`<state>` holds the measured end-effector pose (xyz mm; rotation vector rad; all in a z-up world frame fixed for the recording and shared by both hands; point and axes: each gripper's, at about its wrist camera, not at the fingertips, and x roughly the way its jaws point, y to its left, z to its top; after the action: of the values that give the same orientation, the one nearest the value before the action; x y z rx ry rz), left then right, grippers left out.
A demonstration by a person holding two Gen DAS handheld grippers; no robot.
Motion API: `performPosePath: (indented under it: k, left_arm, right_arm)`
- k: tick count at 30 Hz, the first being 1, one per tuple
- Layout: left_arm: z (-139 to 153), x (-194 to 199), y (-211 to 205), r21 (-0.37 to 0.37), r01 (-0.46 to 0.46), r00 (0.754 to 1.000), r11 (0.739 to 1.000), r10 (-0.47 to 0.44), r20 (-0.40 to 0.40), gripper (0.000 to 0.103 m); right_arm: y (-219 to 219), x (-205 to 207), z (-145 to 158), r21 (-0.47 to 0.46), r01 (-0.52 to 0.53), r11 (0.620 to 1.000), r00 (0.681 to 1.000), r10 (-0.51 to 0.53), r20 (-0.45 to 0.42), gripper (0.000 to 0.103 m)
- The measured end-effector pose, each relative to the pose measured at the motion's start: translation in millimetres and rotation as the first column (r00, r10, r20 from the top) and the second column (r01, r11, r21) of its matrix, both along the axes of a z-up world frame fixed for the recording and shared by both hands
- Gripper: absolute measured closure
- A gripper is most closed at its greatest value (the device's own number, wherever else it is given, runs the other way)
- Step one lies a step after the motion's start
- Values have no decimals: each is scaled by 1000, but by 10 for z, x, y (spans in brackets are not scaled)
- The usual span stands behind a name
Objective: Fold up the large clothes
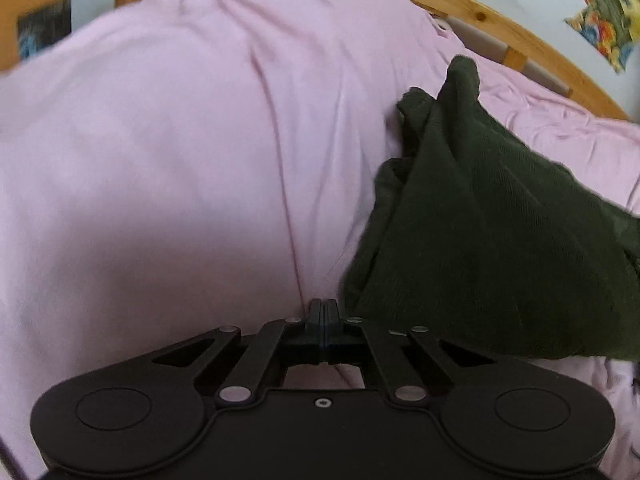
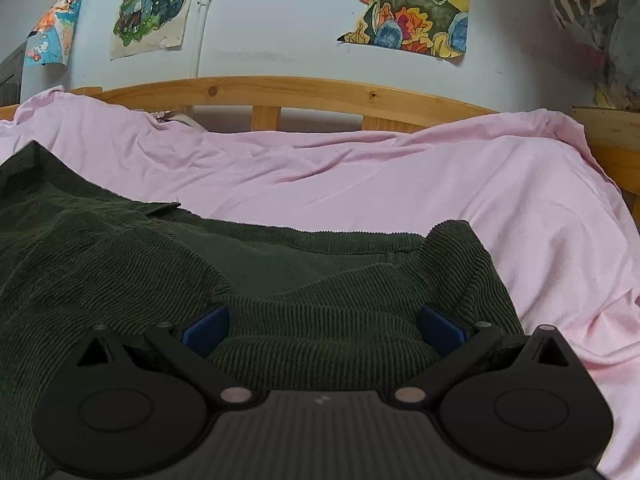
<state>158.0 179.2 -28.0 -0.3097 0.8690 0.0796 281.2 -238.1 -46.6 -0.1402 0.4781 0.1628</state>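
Observation:
A dark green corduroy garment [image 2: 120,264] lies spread on the pink bedsheet [image 2: 400,184]. In the right wrist view my right gripper [image 2: 322,330] rests low on it, its blue pads [image 2: 204,332] wide apart with a raised fold of corduroy between them. In the left wrist view the same garment [image 1: 480,232] lies bunched at the right. My left gripper [image 1: 324,312] is shut with its fingers pressed together. It hovers over the pink sheet [image 1: 160,160] just left of the garment's edge, and no cloth shows between its fingers.
A wooden bed frame [image 2: 280,92] runs along the far side of the bed, with a pale wall behind it carrying colourful drawings [image 2: 412,12]. The sheet is wrinkled, with a long crease [image 1: 280,160] down its middle. A striped cloth [image 2: 588,8] hangs at the upper right.

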Motion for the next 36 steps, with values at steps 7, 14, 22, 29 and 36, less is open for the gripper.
performPosePath:
  k: [7,14,22,29,36]
  left_arm:
    - [271,-216,-188,-38,-3,994,999,7,106,71]
    - [357,-524,-518,-162,55,980,985,-22,197,15]
    - [-126,-37,-909,-434,39,990,900,22,136,8]
    - [-252,107,-992,-451,6,991,892,54,121,1]
    - [-223,5,-1045,-406,-17,991,914,68,111,1]
  right_arm:
    - [30,0,25,-14,7,1000,1000,-7,-7,1]
    - [56,-135,321,-36,78,996,997,-79,-27,0]
    - [487,-541,526,91,35,995,996,-42,74,0]
    - [938,-360,218,-11,-48,999,989,49,138,0]
    - [968,-221,-111,-5,-77,997,996,77,38,0]
